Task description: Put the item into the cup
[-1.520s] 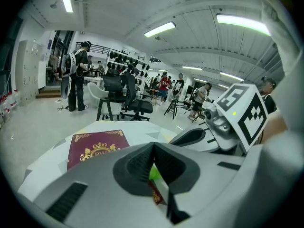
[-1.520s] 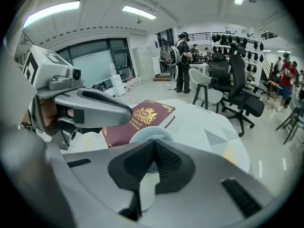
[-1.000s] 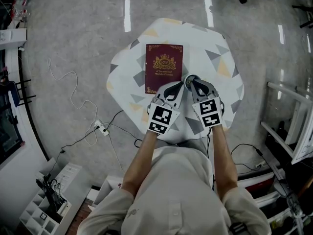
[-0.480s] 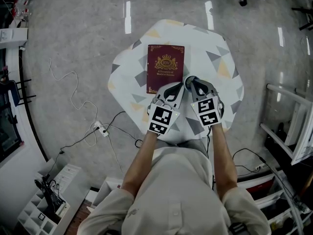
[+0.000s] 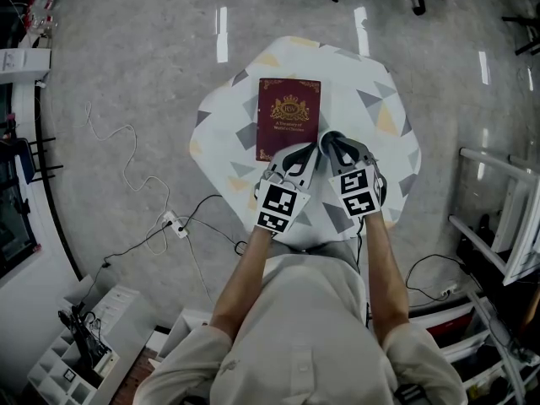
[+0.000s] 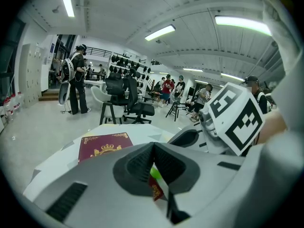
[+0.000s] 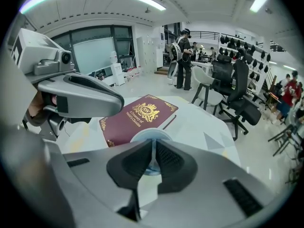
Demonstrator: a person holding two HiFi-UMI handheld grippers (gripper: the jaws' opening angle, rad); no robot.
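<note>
Over the patterned surface [image 5: 371, 83], by the near corner of a maroon book [image 5: 288, 118], the left gripper [image 6: 153, 151] had its jaws pinched tight on a small green item [image 6: 154, 173]. Right gripper [image 7: 153, 148] jaws were clamped on the pale cup [image 7: 145, 136] wall. Grippers sat side by side.

A book [image 5: 288, 118] lies on the table [image 5: 381, 99], toward its far edge. Just before it, side by side, the left gripper [image 5: 304, 153] pinches an item [image 6: 152, 171] and the right gripper [image 5: 328, 140] a cup [image 7: 151, 135].

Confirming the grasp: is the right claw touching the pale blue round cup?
Touching. Right gripper view shows the right claw shut on the pale blue round cup.
</note>
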